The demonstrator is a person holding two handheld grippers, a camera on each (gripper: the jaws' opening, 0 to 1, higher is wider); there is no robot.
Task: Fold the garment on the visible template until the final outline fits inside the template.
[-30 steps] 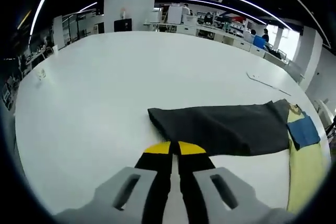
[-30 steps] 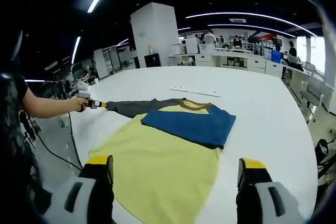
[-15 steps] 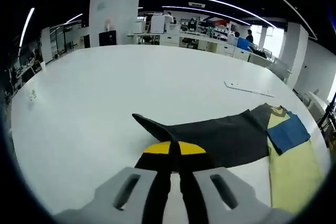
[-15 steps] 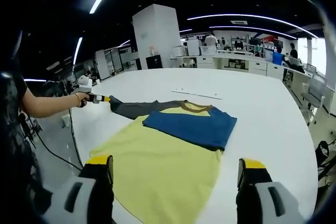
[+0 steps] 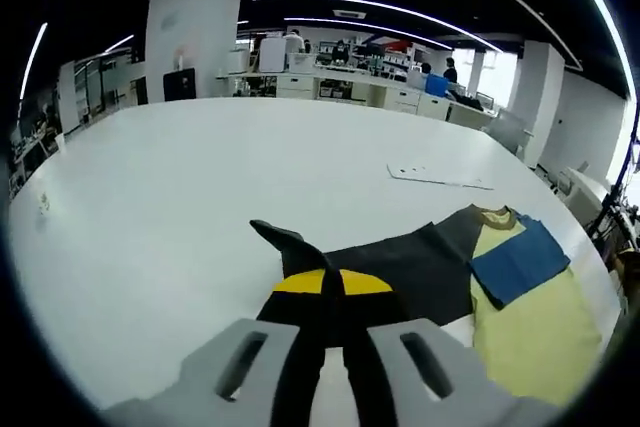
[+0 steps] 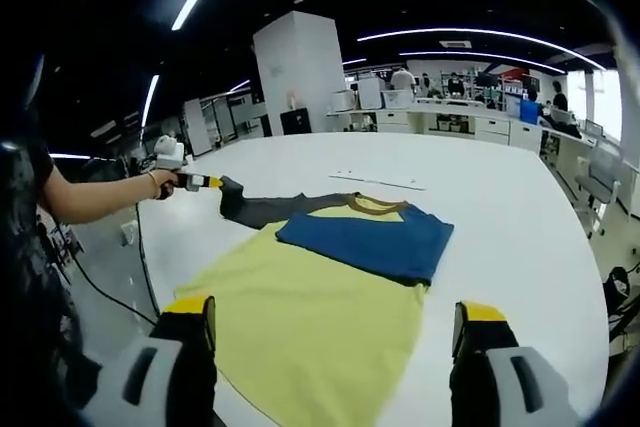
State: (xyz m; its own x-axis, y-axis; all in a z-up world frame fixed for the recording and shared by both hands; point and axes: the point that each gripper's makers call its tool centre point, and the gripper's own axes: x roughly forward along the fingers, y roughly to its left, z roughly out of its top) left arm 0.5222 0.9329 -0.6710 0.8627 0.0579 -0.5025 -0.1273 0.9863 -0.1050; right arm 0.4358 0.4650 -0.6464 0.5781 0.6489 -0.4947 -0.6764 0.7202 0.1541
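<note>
Left gripper (image 5: 331, 285) clenched on dark sleeve (image 5: 400, 262) cuff; shirt body (image 5: 525, 332) lies ahead-right along sleeve's length; right gripper (image 6: 335, 332) released, idle.

Bare table (image 5: 180, 177) lies open on the far side of the shirt (image 6: 320, 317). A flat paper strip (image 5: 438, 176) near the collar is the sole item there.

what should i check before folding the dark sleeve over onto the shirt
1. Left gripper shut on the dark sleeve: ok.
2. Sleeve end lifted off the white table: ok.
3. Blue sleeve already folded onto the yellow body: ok.
4. Right gripper open and clear of the cloth: ok.
5. Template outline around the shirt: cannot tell.
6. Paper sheet clear of the fold path: ok.
</note>
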